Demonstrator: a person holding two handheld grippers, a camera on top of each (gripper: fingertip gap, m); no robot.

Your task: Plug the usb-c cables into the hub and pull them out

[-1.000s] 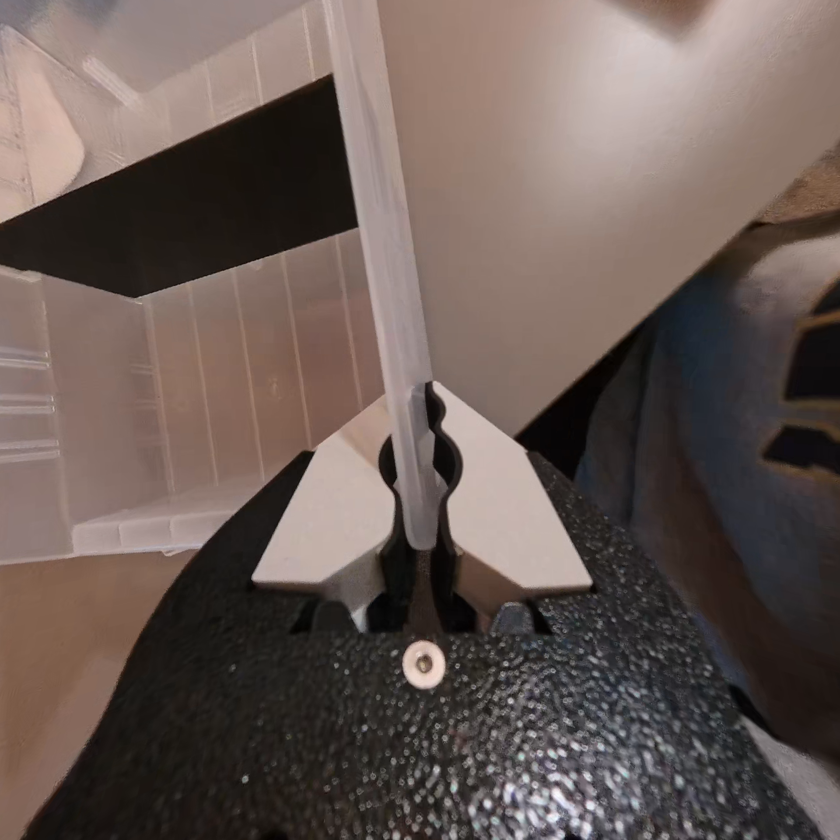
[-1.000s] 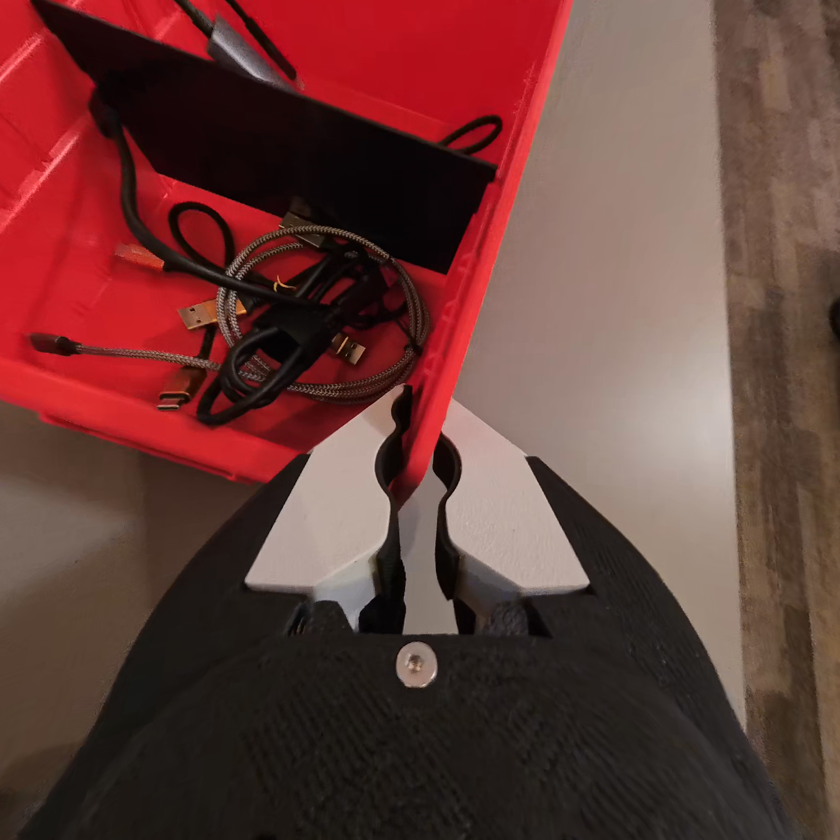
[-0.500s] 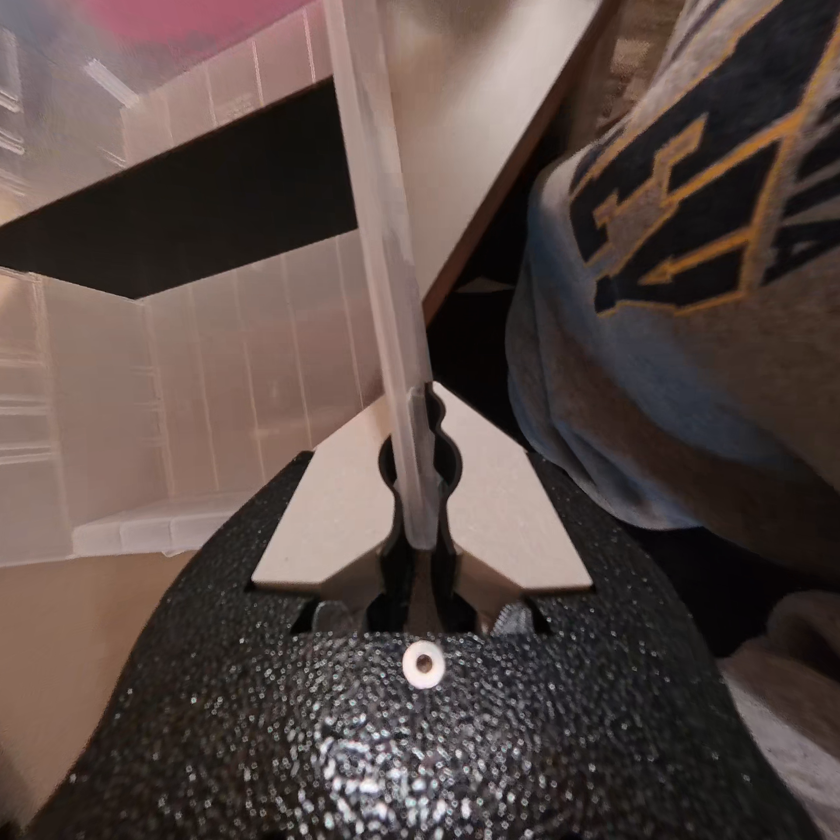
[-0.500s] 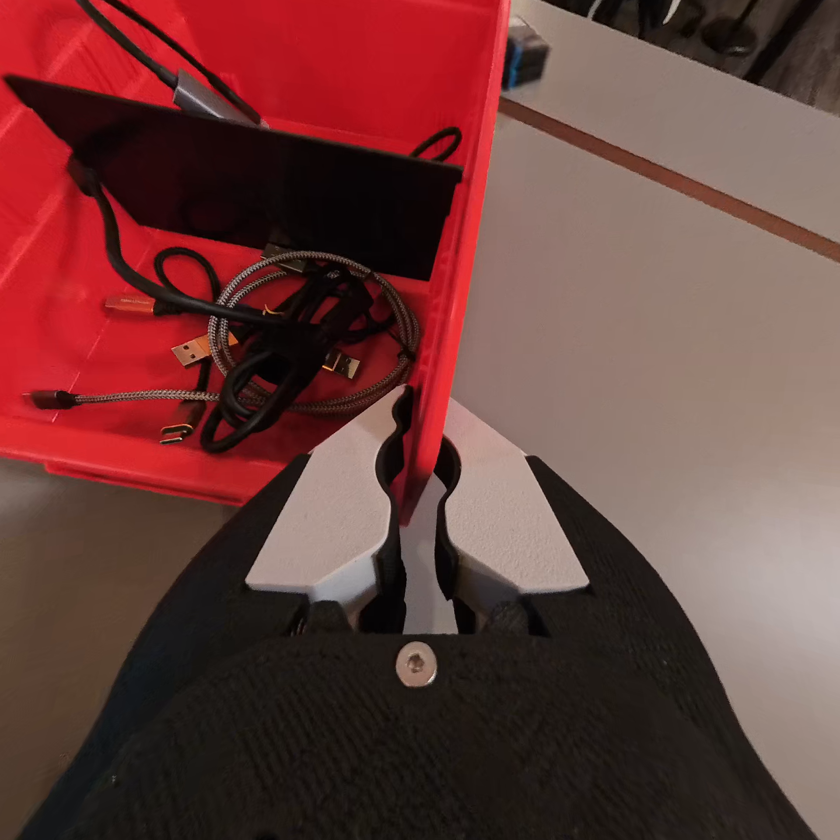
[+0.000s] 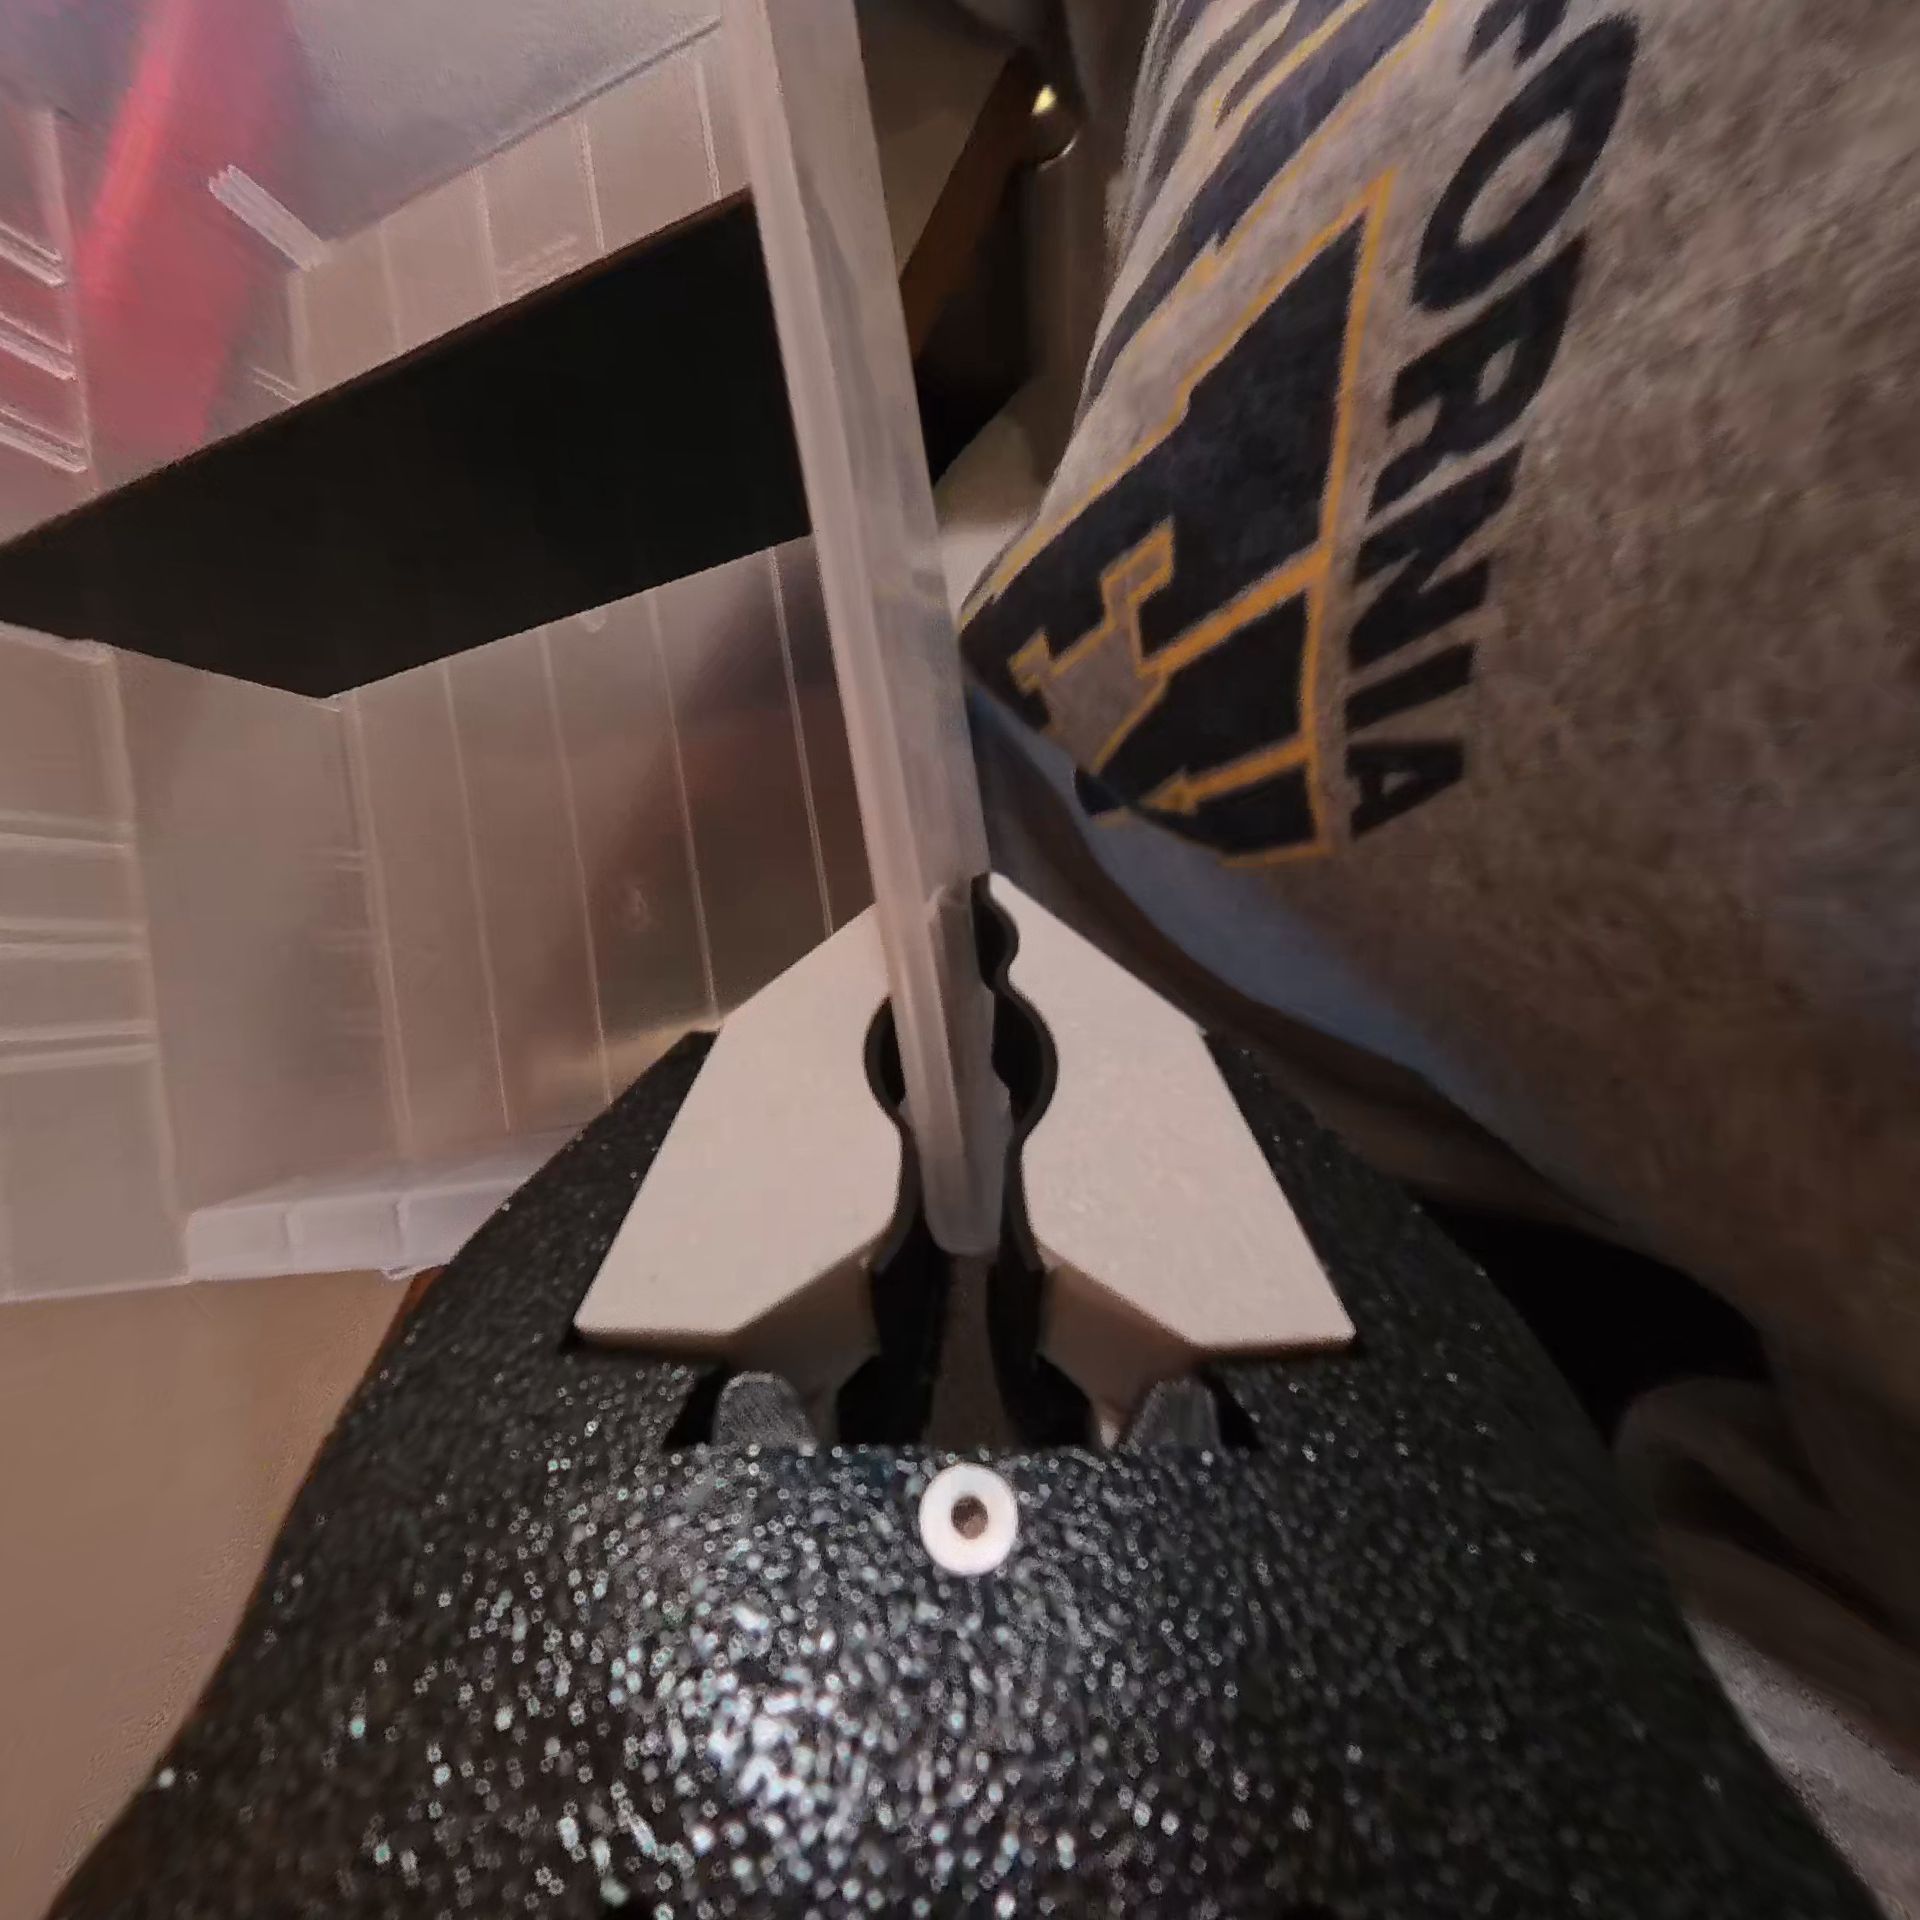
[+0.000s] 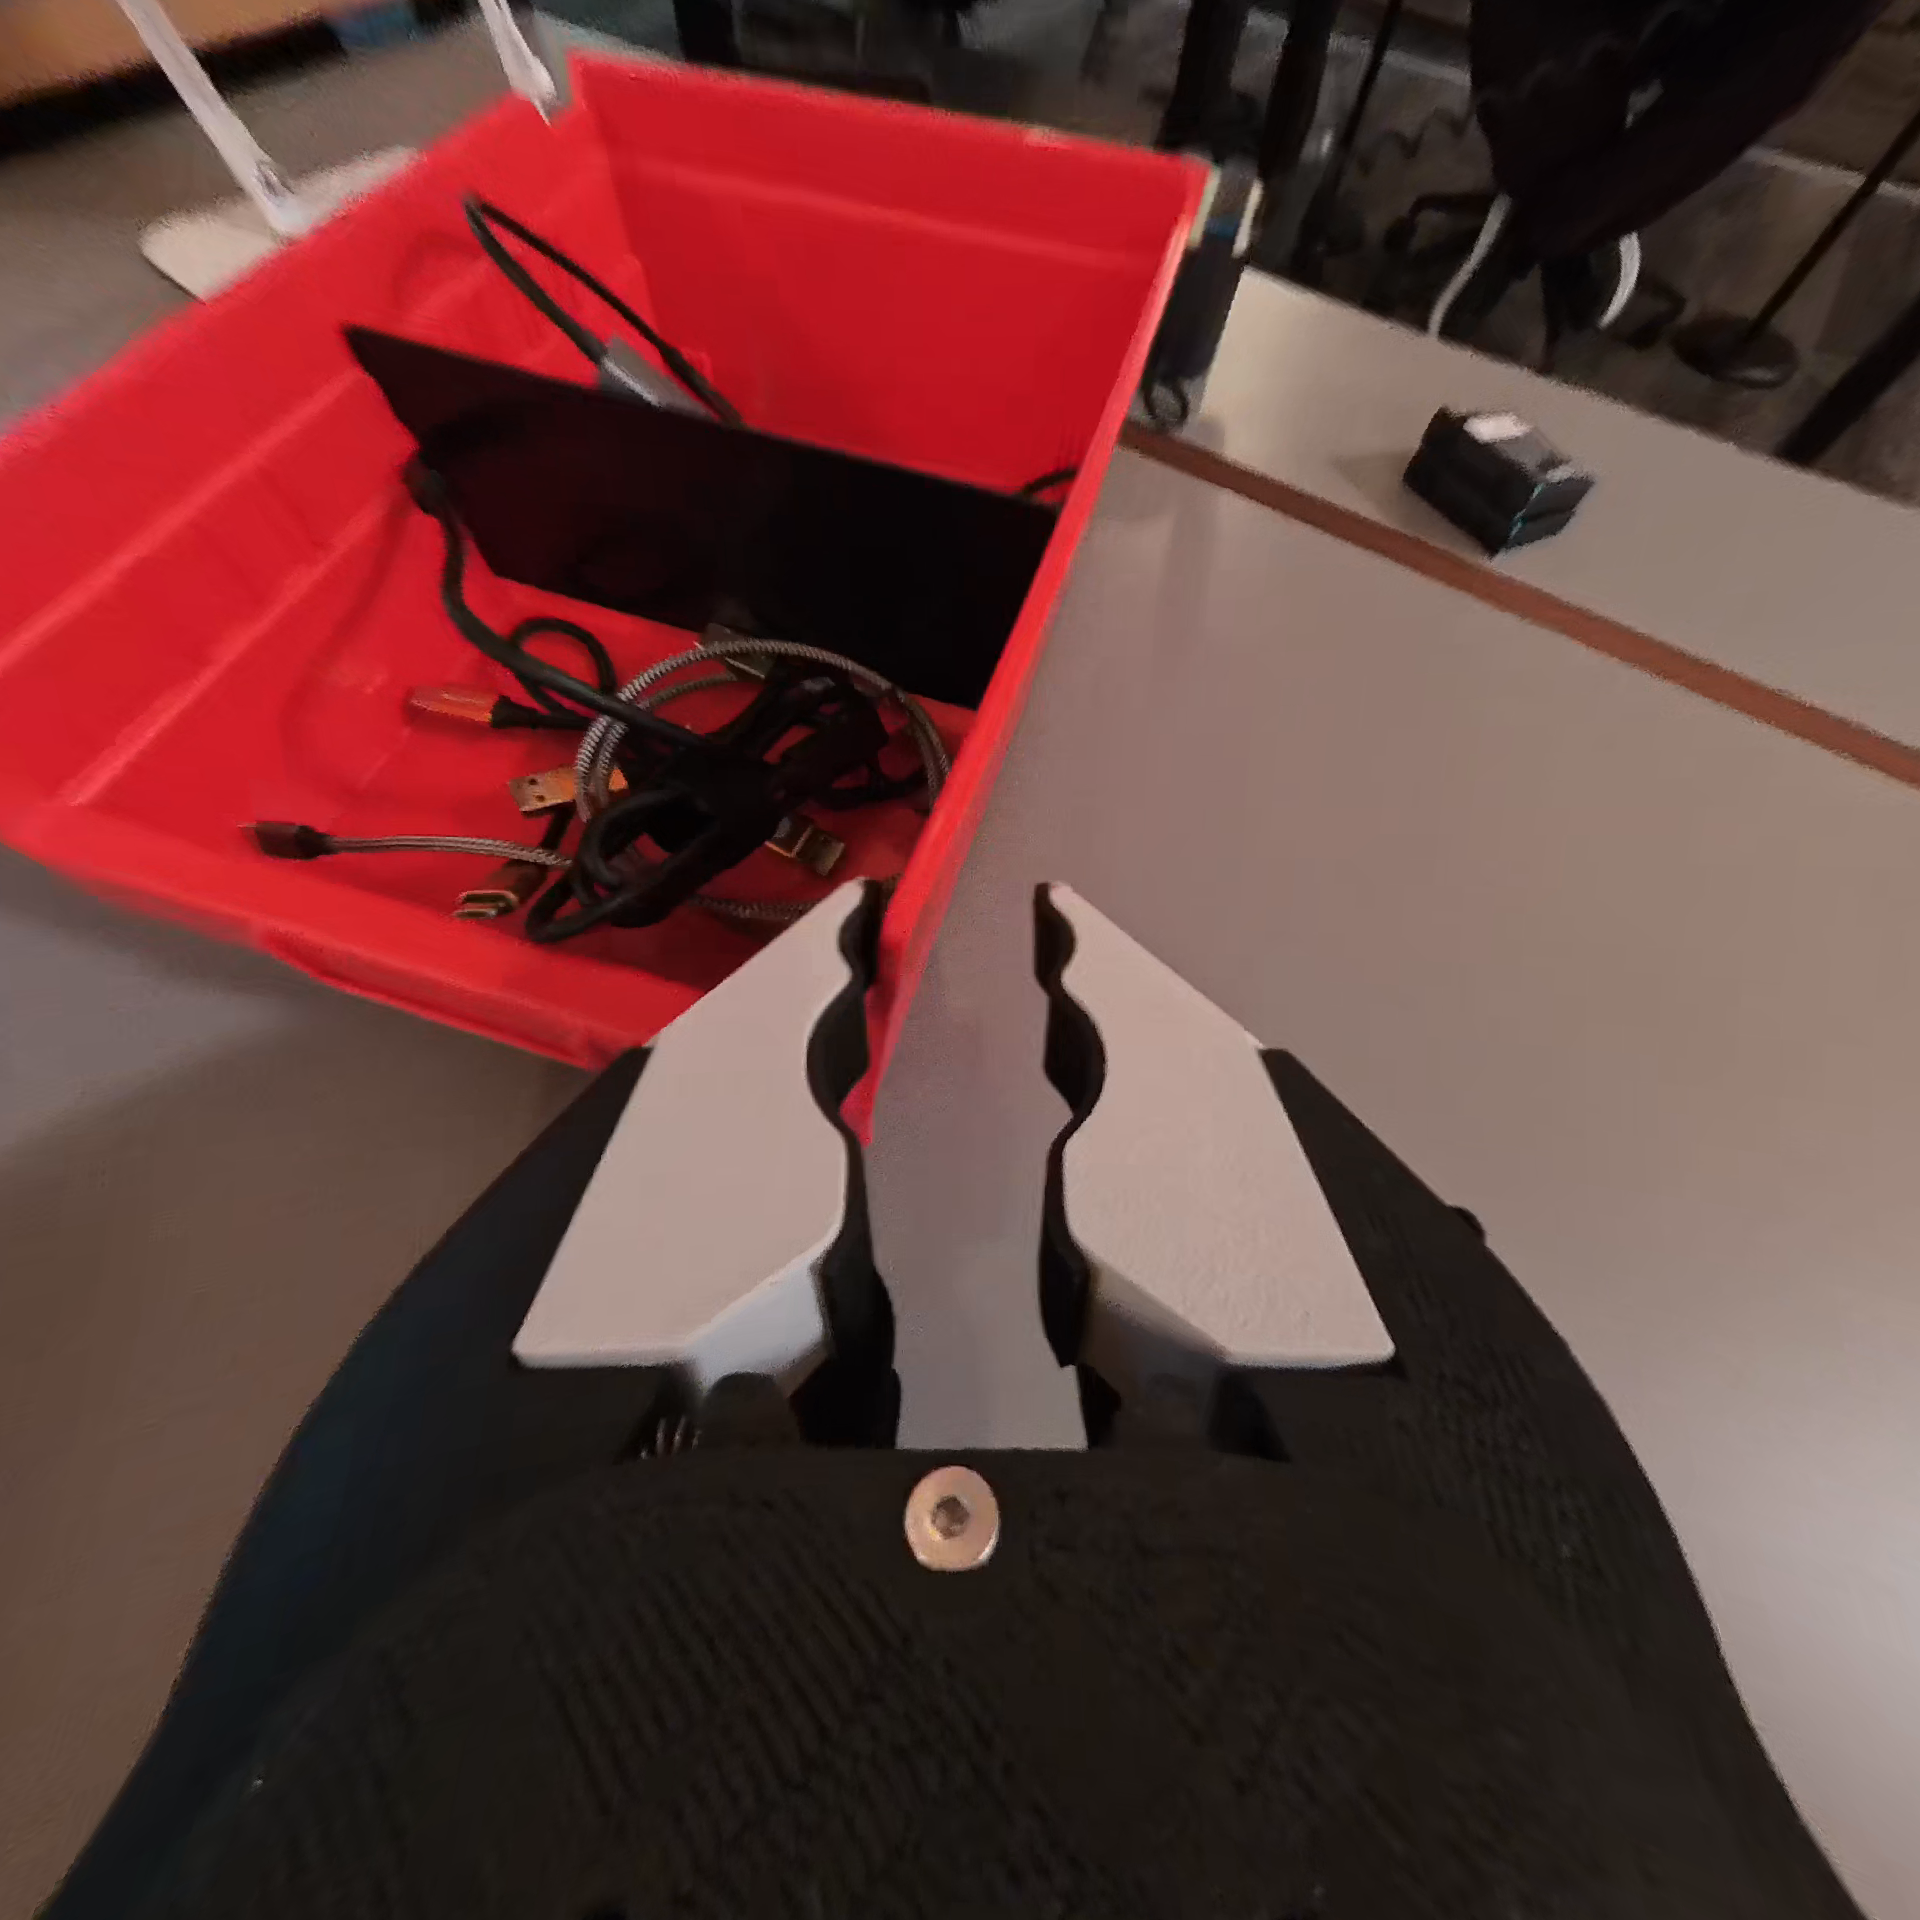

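Since a second ago the right tool [image 6: 951, 904] has let go: its jaws, then pinched on the wall of the red bin [image 6: 940, 914], now stand apart with that corner wall loose between them, and the bin sits flat on the grey bench [image 6: 1455, 935].

Left wrist view: the left tool [image 5: 961, 914] stays clamped on the rim of a clear plastic bin [image 5: 831, 468], black divider [image 5: 416, 540] inside, tipped close against a person's grey sweatshirt [image 5: 1558, 623]. It seems to be carried off, out of the work area.

Right wrist view: the cables [image 6: 686, 800], braided and black, lie tangled in the near compartment of the red bin, connectors splayed across the floor. Beyond its black divider [image 6: 727, 540] a grey hub [image 6: 639, 376] rests with its lead. A small black box [image 6: 1496, 490] sits well apart on the bench. Nothing is plugged yet; I judge the bin was set down so the freed tool can reach in.
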